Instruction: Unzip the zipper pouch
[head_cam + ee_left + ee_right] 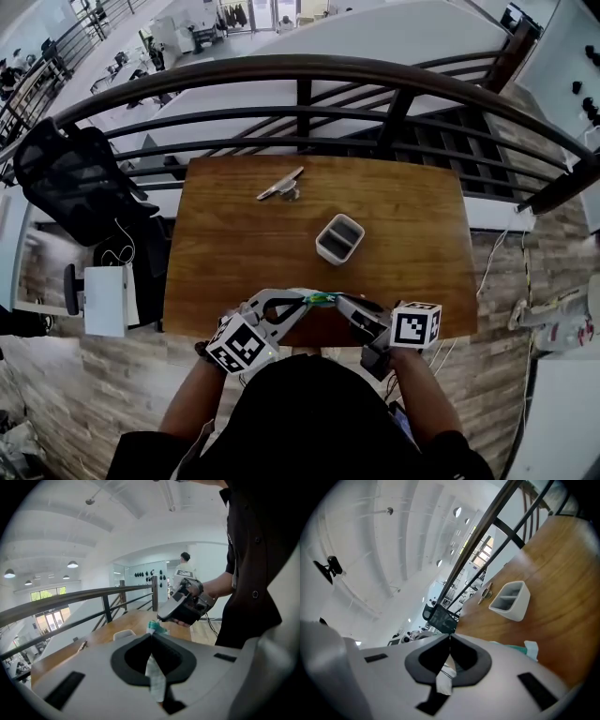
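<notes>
In the head view a small teal-green zipper pouch [320, 299] hangs above the table's near edge, between my two grippers. The left gripper [305, 302] is shut on one end of it. In the left gripper view a pale teal strip of the pouch [155, 679] runs back between the closed jaws of the left gripper [151, 635]. My right gripper [339, 302] meets the pouch from the other side. The right gripper [450, 637] is shut on a white tab [446, 675]; the pouch's teal edge [526, 649] shows beside it. Whether that tab is the zipper pull I cannot tell.
On the wooden table [412, 216] stands a grey two-compartment box [339, 238], with a metal clip-like tool [280, 186] farther back. A dark railing [300, 103] runs behind the table. A black office chair [75, 178] is at the left.
</notes>
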`<state>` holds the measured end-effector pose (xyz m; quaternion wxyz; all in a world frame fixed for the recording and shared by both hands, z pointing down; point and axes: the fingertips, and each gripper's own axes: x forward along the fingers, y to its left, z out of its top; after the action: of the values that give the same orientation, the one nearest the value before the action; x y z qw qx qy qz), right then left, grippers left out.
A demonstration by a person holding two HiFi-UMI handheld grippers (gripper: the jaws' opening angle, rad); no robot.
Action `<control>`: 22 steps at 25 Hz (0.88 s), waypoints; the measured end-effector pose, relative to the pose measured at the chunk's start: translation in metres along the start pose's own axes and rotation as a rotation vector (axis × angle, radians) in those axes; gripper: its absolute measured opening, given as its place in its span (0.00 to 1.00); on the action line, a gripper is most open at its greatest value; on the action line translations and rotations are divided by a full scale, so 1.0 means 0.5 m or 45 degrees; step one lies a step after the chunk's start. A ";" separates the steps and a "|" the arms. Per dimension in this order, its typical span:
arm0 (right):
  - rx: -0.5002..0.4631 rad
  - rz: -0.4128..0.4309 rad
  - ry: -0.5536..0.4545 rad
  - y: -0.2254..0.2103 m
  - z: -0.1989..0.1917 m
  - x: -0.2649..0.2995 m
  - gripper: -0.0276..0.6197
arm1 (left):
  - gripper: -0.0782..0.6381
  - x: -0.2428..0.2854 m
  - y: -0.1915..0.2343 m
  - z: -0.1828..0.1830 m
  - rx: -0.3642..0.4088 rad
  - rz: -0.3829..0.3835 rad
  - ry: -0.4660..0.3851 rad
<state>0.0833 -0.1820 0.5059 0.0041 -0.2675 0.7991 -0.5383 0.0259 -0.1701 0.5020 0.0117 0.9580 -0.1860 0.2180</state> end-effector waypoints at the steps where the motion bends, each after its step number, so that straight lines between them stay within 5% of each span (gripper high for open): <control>1: -0.008 -0.002 0.001 0.000 0.001 0.001 0.04 | 0.13 0.000 0.000 0.000 -0.001 0.003 0.000; 22: -0.174 -0.150 -0.047 -0.035 0.049 -0.026 0.04 | 0.13 -0.017 0.047 0.021 -0.053 0.067 -0.056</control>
<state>0.1091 -0.2020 0.5069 -0.0310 -0.3237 0.8166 -0.4769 0.0146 -0.1899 0.4874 0.0217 0.9569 -0.2158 0.1931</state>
